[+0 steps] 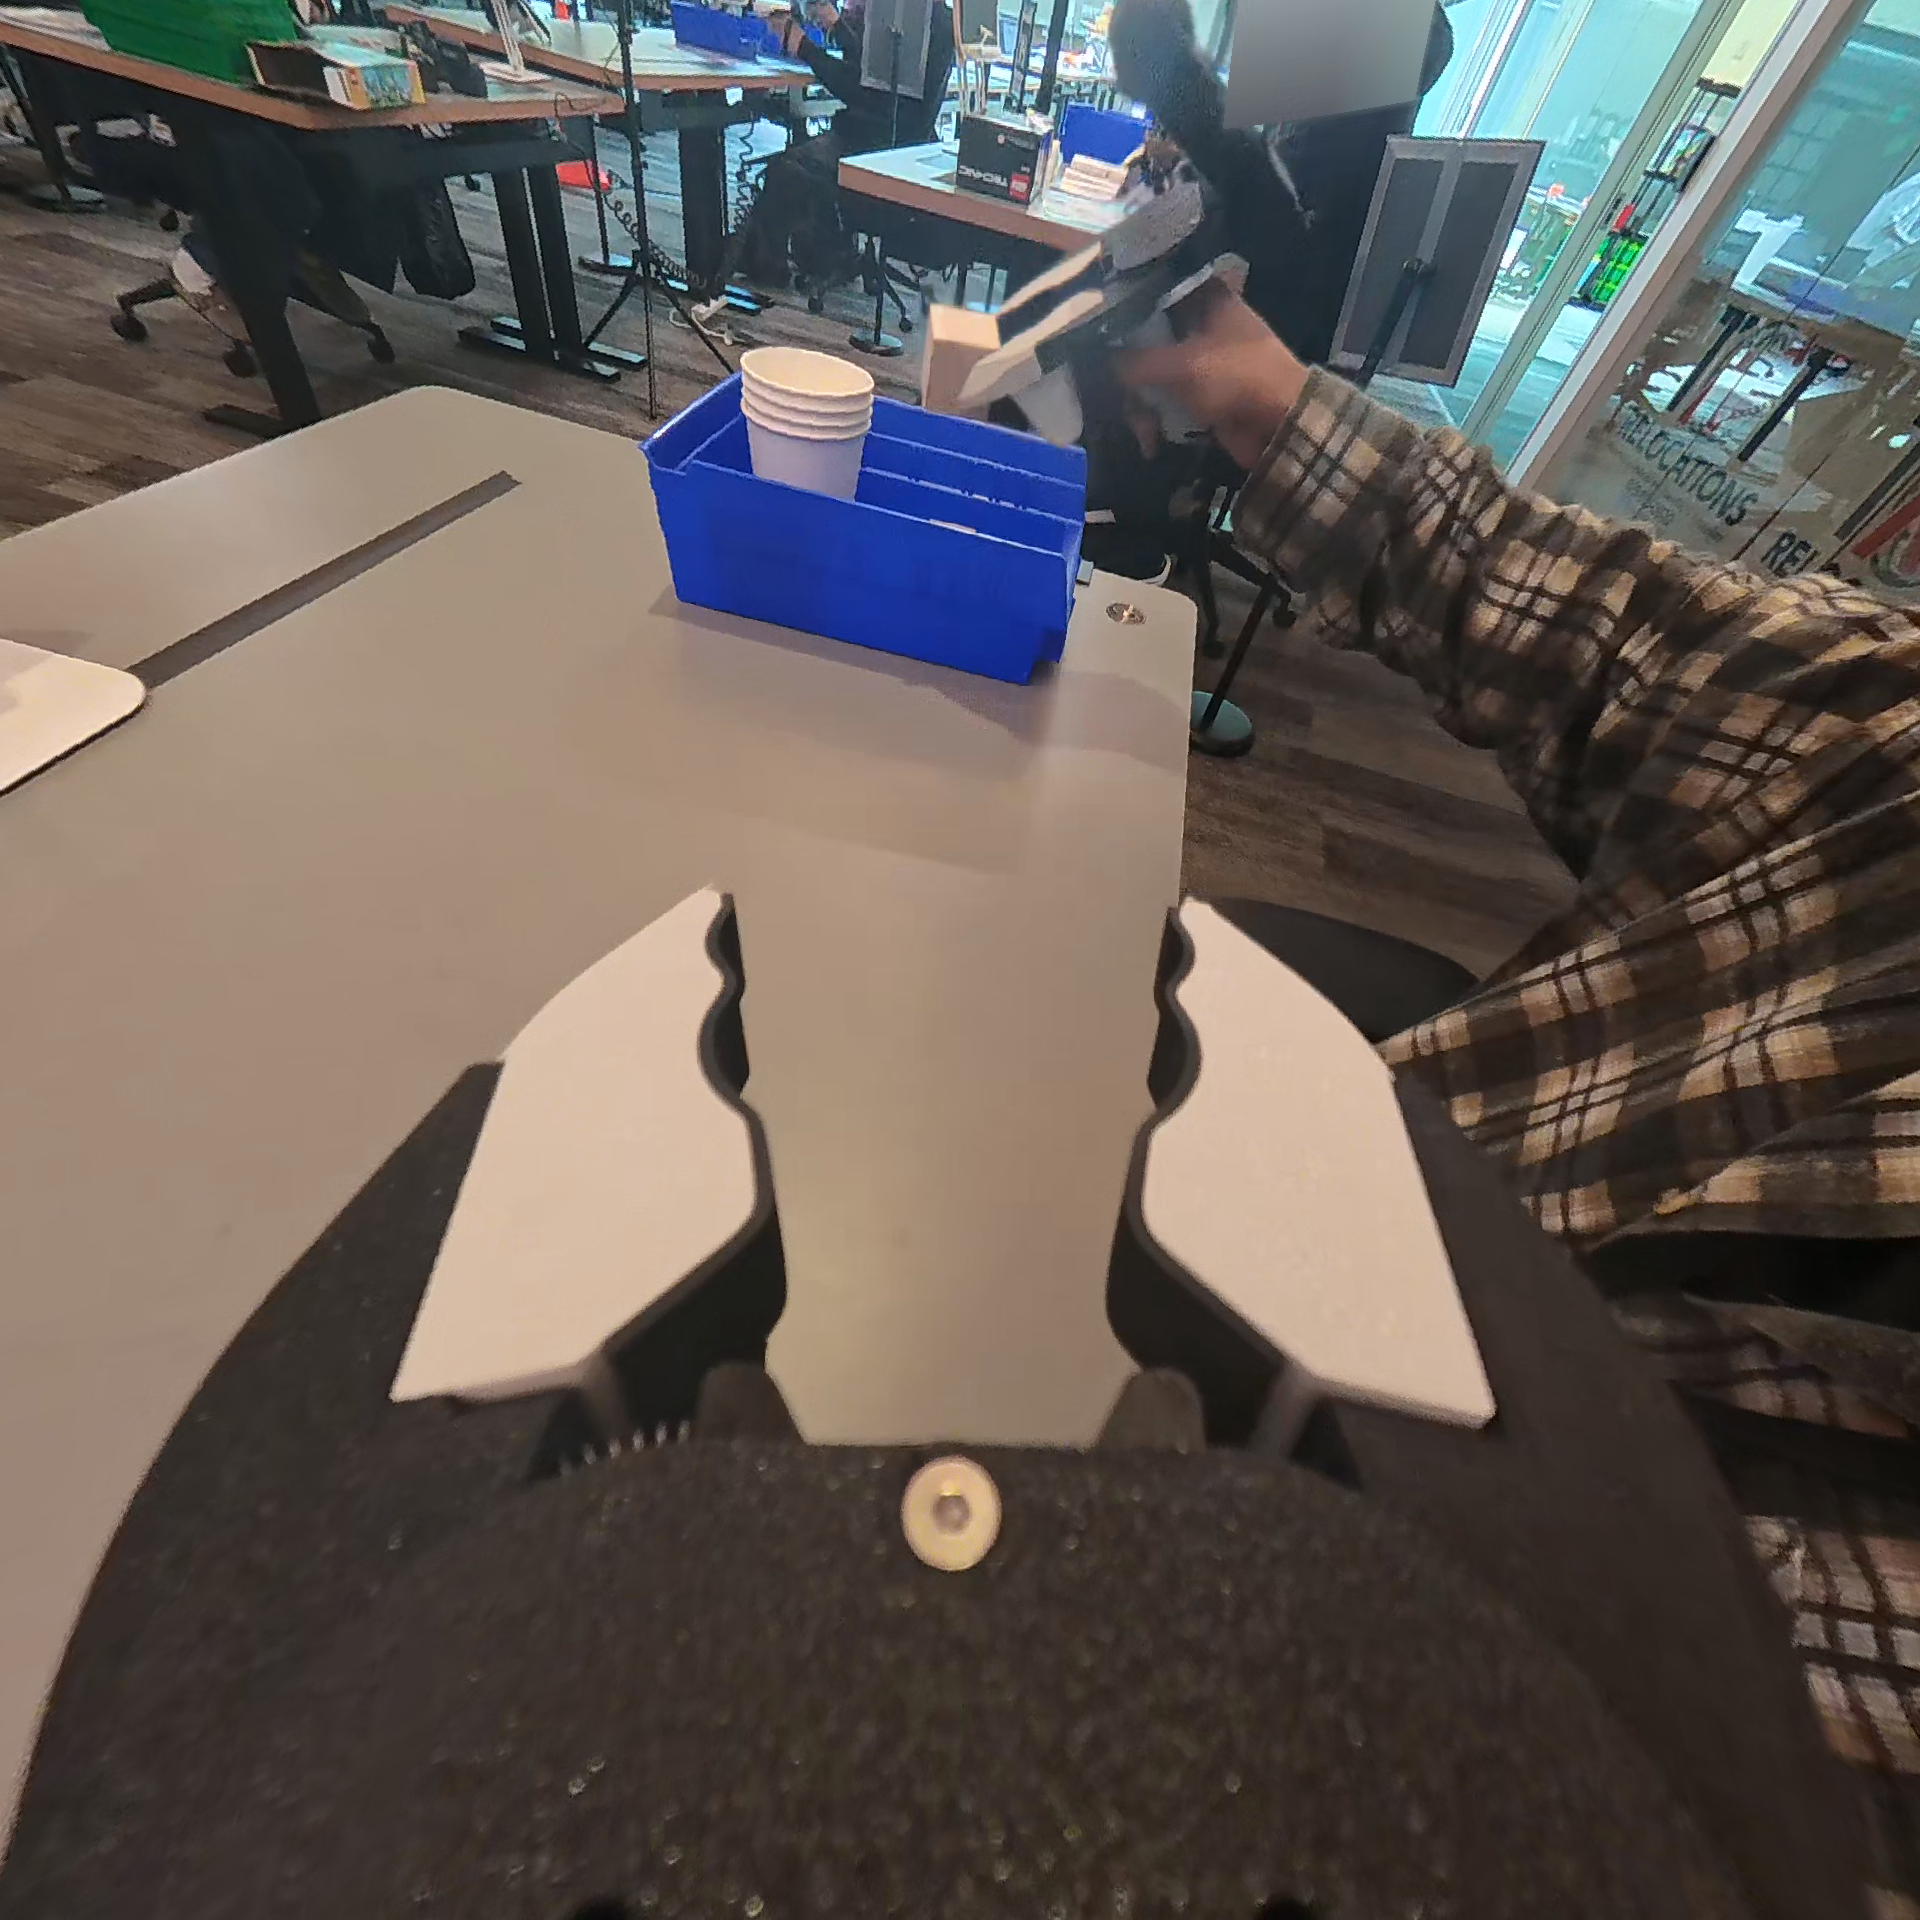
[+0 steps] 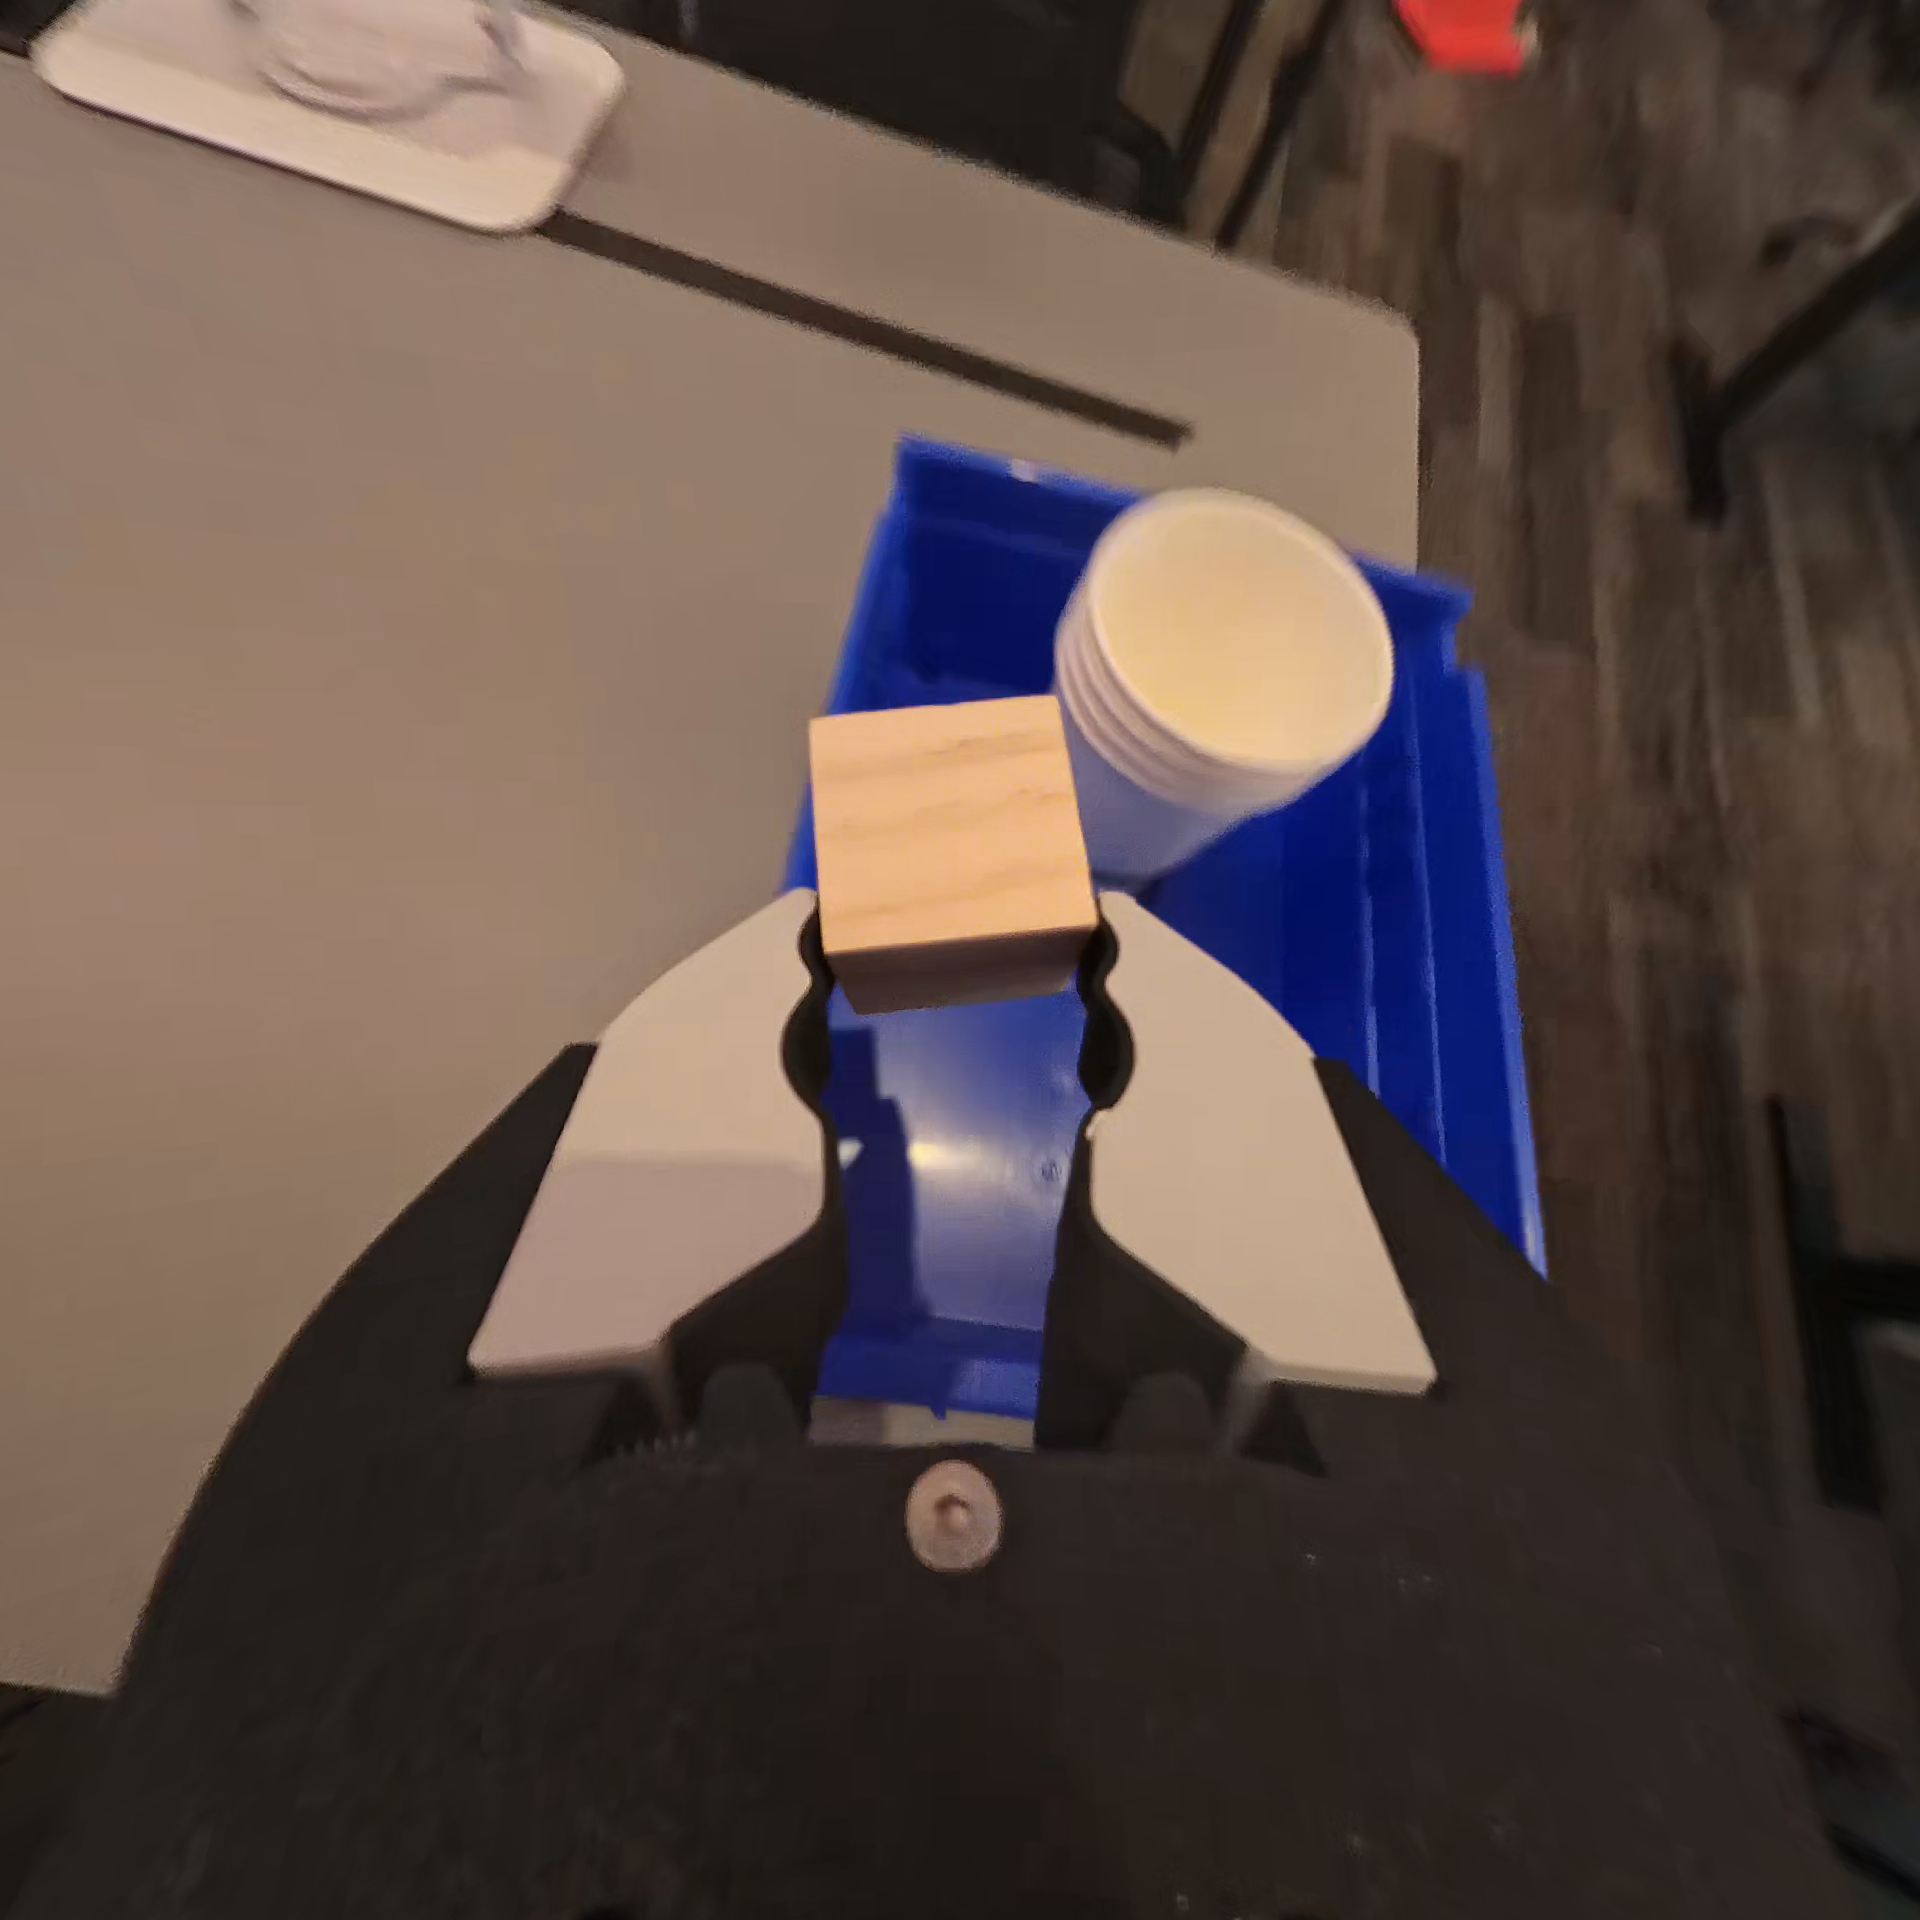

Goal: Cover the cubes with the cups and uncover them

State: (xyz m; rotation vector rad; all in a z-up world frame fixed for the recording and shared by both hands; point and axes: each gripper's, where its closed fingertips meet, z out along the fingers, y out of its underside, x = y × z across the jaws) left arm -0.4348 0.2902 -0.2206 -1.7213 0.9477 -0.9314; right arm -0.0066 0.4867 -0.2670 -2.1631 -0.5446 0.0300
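Observation:
My right gripper [image 2: 954, 951] is shut on a wooden cube [image 2: 948, 836] and holds it in the air above a blue bin [image 2: 1444, 935]. A stack of white paper cups [image 2: 1226, 665] stands in that bin. In the left wrist view the same right gripper [image 1: 961, 353] holds the cube [image 1: 958, 348] above the far side of the bin [image 1: 862, 561], to the right of the cup stack [image 1: 805, 421]. My left gripper [image 1: 948, 956] is open and empty, low over the grey table [image 1: 416, 831], well short of the bin.
A white tray [image 2: 332, 114] lies at the table's far left; its corner also shows in the left wrist view [image 1: 57, 707]. A dark slot [image 1: 322, 577] runs across the table. The table's right edge [image 1: 1184, 790] drops to the floor. A plaid sleeve [image 1: 1558, 665] reaches in from the right.

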